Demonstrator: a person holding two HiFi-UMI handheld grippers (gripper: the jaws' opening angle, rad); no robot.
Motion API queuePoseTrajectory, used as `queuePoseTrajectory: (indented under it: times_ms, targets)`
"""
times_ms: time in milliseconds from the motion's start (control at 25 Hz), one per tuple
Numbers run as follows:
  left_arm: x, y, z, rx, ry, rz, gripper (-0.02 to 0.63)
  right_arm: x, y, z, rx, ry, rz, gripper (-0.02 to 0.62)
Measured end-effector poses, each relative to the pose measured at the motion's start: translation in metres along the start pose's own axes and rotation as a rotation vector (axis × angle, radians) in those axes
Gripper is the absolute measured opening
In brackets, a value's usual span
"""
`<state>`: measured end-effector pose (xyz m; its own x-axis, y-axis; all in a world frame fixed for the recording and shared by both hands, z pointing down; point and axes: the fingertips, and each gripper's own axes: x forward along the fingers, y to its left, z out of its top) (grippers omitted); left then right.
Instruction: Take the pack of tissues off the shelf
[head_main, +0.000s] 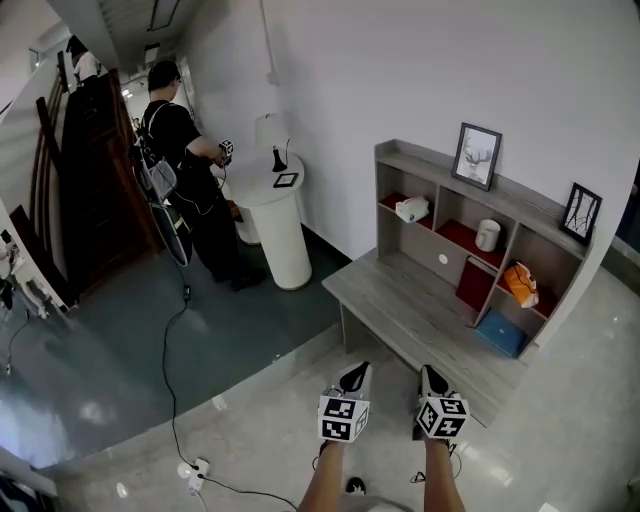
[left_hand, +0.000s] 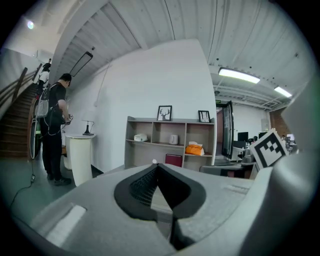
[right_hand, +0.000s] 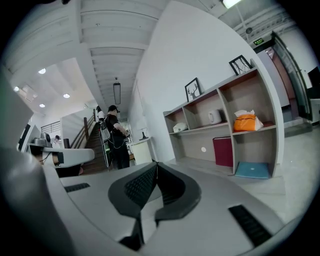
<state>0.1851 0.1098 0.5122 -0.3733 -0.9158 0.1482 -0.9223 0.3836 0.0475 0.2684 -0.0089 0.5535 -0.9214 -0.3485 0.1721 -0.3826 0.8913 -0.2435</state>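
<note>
An orange pack of tissues (head_main: 520, 283) lies in the right-hand middle cubby of the grey shelf unit (head_main: 540, 212); it also shows in the left gripper view (left_hand: 194, 148) and the right gripper view (right_hand: 245, 122). Both grippers hang low in front of me, well short of the shelf. My left gripper (head_main: 352, 380) is shut with nothing in it, its tips meeting (left_hand: 157, 165). My right gripper (head_main: 432, 382) is also shut and empty (right_hand: 156, 163). Both point towards the shelf across the low grey table (head_main: 400, 300).
The shelf also holds a white object (head_main: 411, 209), a white jar (head_main: 487, 234), a red panel (head_main: 474, 286), a blue flat item (head_main: 500, 332) and two framed pictures (head_main: 477, 155). A person (head_main: 185, 165) stands at a white pedestal (head_main: 280, 225). A cable (head_main: 175, 350) runs across the floor.
</note>
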Motion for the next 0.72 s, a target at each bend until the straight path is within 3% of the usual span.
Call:
queuePoseTrajectory:
  times_ms: [200,720]
  targets:
    - [-0.001,0.026,-0.007,-0.013,0.008,-0.020,0.008,0.019,0.007,-0.014,-0.027,0.048,-0.039,0.015]
    - [0.024,0.076,-0.020,-0.034,0.043,-0.005,0.008,0.067,-0.001,-0.012,0.009,0.053,-0.066,0.015]
